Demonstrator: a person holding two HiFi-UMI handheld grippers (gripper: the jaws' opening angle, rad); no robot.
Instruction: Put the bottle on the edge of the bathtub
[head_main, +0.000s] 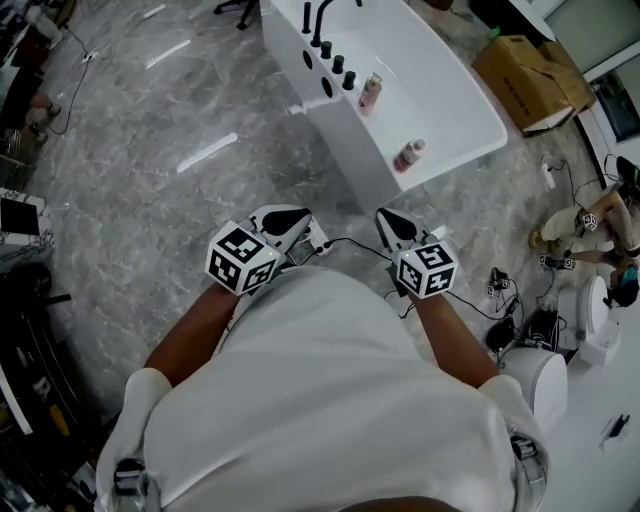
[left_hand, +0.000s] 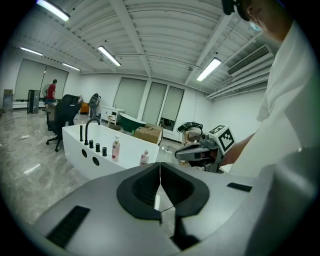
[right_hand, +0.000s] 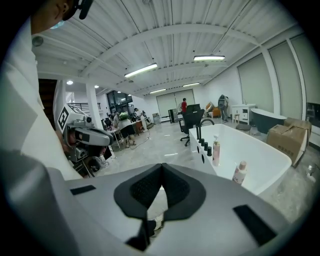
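A white bathtub (head_main: 470, 110) stands ahead of me on the marble floor. Two bottles stand on its near edge. A tall pink pump bottle (head_main: 371, 90) is next to the black faucet knobs, and a shorter pink bottle (head_main: 409, 155) is nearer the tub's end. Both also show in the left gripper view as the pump bottle (left_hand: 116, 149) and short bottle (left_hand: 144, 157), and in the right gripper view as the pump bottle (right_hand: 216, 150) and short bottle (right_hand: 240, 172). My left gripper (head_main: 288, 216) and right gripper (head_main: 394, 224) are held close to my body, well short of the tub. Both are shut and hold nothing.
A black faucet (head_main: 318, 20) and knobs sit on the tub's rim. Cardboard boxes (head_main: 525, 75) lie beyond the tub. Cables and white equipment (head_main: 545, 375) are on the floor to the right, near a crouching person (head_main: 590, 230). An office chair (left_hand: 62, 117) stands farther off.
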